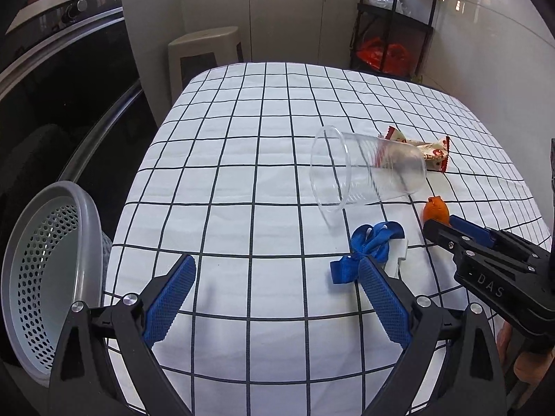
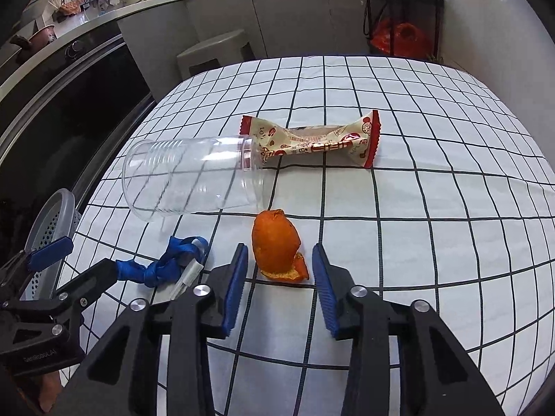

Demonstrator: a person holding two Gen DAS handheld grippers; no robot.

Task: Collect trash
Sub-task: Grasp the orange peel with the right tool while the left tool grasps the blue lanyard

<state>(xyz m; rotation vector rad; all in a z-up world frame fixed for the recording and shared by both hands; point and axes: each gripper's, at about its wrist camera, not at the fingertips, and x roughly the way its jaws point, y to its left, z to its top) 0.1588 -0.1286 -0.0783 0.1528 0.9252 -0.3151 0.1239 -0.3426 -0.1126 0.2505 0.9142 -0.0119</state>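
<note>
Worktop: I saw a worktop (image 2: 416,208) covered with a white cloth crossed by dark grid lines.
Cup: a clear ribbed plastic cup (image 2: 194,176) lay on its side near the middle, its mouth toward the left edge.
Wrapper: a twisted cream and red snack wrapper (image 2: 312,144) lay flat behind the cup, one end touching the cup's base.
Peel: a curled piece of orange fruit peel (image 2: 277,246) stood on the cloth just in front of the cup.
Ribbon: a knotted blue fabric ribbon with a white plastic tag (image 1: 367,249) lay left of the peel.
Bin: a grey perforated plastic basket (image 1: 45,277) stood beside the worktop's left edge, lower than the cloth.
Right hand-held gripper (image 2: 280,286): its blue pads stood apart on either side of the peel, not pressing on it.
Left hand-held gripper (image 1: 277,275): I saw its jaws spread wide over bare cloth, the right pad at the ribbon's near end; whether it touched I could not tell.
</note>
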